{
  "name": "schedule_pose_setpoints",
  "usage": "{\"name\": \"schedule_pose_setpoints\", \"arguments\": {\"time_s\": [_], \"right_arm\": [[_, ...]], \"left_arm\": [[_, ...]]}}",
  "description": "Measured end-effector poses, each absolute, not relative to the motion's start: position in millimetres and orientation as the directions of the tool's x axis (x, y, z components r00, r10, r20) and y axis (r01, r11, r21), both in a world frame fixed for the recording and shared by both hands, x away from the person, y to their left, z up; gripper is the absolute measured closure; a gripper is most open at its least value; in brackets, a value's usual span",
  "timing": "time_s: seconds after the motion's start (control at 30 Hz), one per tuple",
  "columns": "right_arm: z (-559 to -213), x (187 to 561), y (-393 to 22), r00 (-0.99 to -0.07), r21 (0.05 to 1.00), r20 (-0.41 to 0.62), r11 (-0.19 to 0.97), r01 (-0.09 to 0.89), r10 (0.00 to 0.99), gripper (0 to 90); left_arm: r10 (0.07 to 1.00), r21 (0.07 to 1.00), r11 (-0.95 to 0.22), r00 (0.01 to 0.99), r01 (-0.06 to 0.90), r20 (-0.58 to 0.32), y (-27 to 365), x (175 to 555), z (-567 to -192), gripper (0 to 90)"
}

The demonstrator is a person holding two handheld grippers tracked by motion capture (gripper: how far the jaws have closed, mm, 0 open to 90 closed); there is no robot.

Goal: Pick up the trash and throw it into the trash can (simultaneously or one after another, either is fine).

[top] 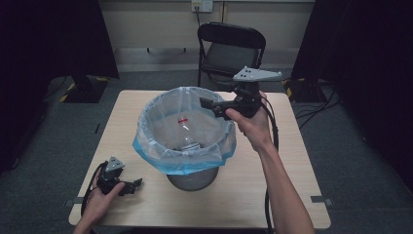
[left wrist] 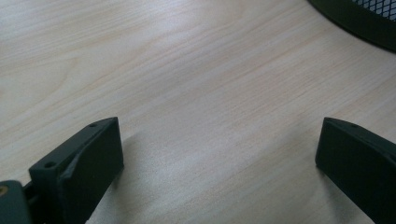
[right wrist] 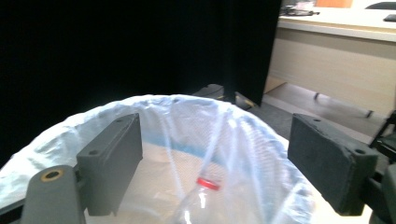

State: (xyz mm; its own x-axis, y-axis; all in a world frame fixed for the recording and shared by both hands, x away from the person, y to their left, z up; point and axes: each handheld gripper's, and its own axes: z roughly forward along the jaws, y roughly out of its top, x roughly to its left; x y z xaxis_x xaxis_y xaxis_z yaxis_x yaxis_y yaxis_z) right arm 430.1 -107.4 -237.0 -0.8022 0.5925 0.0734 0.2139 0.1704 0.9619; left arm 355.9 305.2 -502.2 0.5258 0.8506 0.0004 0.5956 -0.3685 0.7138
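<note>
A mesh waste bin (top: pixel 192 178) lined with a pale blue plastic bag (top: pixel 185 161) stands in the middle of the wooden table (top: pixel 272 195). A clear plastic bottle with a red cap (top: pixel 184 127) (right wrist: pixel 205 196) lies inside the bag. My right gripper (top: pixel 209 105) (right wrist: pixel 215 158) hovers over the bin's far right rim, open, with nothing between its jaws. My left gripper (top: pixel 137 185) (left wrist: pixel 219 158) rests low on the table at the front left, open and empty, with bare wood between its jaws.
A black folding chair (top: pixel 229 48) stands behind the table. Dark curtains hang at both sides. The bin's black base (left wrist: pixel 359 18) shows at the top right of the left gripper view. Cables trail from both grippers off the table's front edge.
</note>
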Motion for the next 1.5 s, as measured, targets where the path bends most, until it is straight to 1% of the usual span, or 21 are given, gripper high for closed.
{"name": "schedule_pose_setpoints", "arguments": {"time_s": [0.07,0.43,0.63,0.87,1.5], "right_arm": [[-236,431,-113,-0.784,0.965,0.070,0.158,0.209,0.617,14.2],[-234,431,-132,-0.722,0.971,0.064,0.125,0.206,0.689,14.0],[-242,433,-144,-0.696,0.965,0.072,0.126,0.229,0.715,14.1],[-244,432,-156,-0.667,0.964,0.067,0.124,0.235,0.742,14.2],[-260,422,-196,-0.570,0.953,0.058,0.124,0.276,0.820,14.8]], "left_arm": [[0.851,0.714,-0.369,0.526,0.596,0.001,305,356,-502,0.4],[0.851,0.714,-0.369,0.526,0.596,0.001,305,356,-502,0.3],[0.850,0.713,-0.370,0.526,0.595,0.001,305,356,-502,0.3],[0.851,0.714,-0.368,0.526,0.596,0.000,305,356,-502,0.3],[0.851,0.714,-0.369,0.526,0.596,0.001,305,356,-502,0.3]]}}
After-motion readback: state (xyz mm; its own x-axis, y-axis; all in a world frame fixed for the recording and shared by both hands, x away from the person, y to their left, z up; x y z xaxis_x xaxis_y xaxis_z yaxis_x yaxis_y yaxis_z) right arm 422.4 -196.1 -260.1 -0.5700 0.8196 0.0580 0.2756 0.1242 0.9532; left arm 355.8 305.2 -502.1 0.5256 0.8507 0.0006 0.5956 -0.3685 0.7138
